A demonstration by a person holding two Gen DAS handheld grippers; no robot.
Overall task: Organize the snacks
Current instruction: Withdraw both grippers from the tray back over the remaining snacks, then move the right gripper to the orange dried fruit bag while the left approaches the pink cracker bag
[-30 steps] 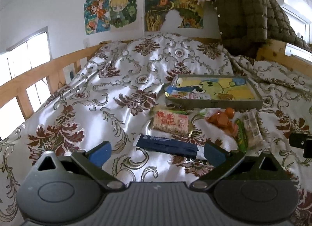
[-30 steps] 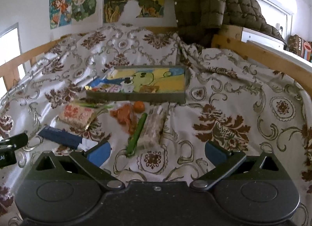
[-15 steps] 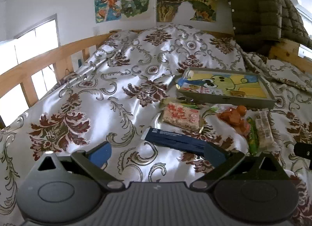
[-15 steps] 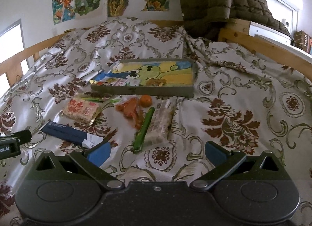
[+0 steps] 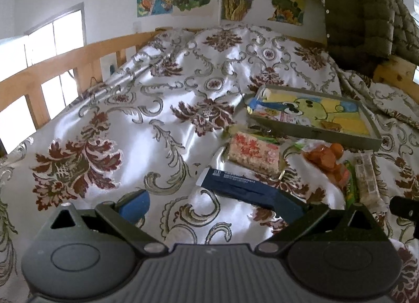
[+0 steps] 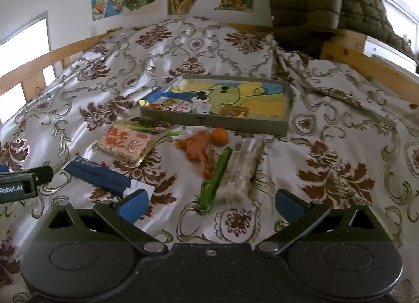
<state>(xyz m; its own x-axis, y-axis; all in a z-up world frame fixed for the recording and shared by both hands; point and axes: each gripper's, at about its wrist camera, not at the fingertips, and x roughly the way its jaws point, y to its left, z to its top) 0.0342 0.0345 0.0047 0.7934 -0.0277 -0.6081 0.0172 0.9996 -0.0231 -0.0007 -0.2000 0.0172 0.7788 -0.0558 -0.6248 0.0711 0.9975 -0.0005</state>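
A shallow grey tray (image 6: 217, 121) with a cartoon picture on its floor lies on the bed, with a few small packets at its left end. In front of it lie a pink rice-cracker pack (image 6: 125, 143), a navy box (image 6: 102, 174), an orange snack bag (image 6: 196, 148), a green stick (image 6: 216, 177) and a clear bar pack (image 6: 243, 169). My right gripper (image 6: 210, 203) is open just short of the green stick. My left gripper (image 5: 213, 206) is open, and the navy box (image 5: 246, 193) reaches to its right finger. The tray (image 5: 314, 134) is far right in that view.
A floral satin bedspread (image 5: 131, 133) covers the bed. A wooden rail (image 5: 52, 67) runs along the left and another rail (image 6: 366, 65) along the right. A dark green quilted jacket (image 6: 314, 2) hangs at the head. The left gripper's body (image 6: 23, 180) shows at the left edge.
Both grippers have shifted left, so the snacks and tray sit further right in each view. Both stay open and nothing on the bed has moved.
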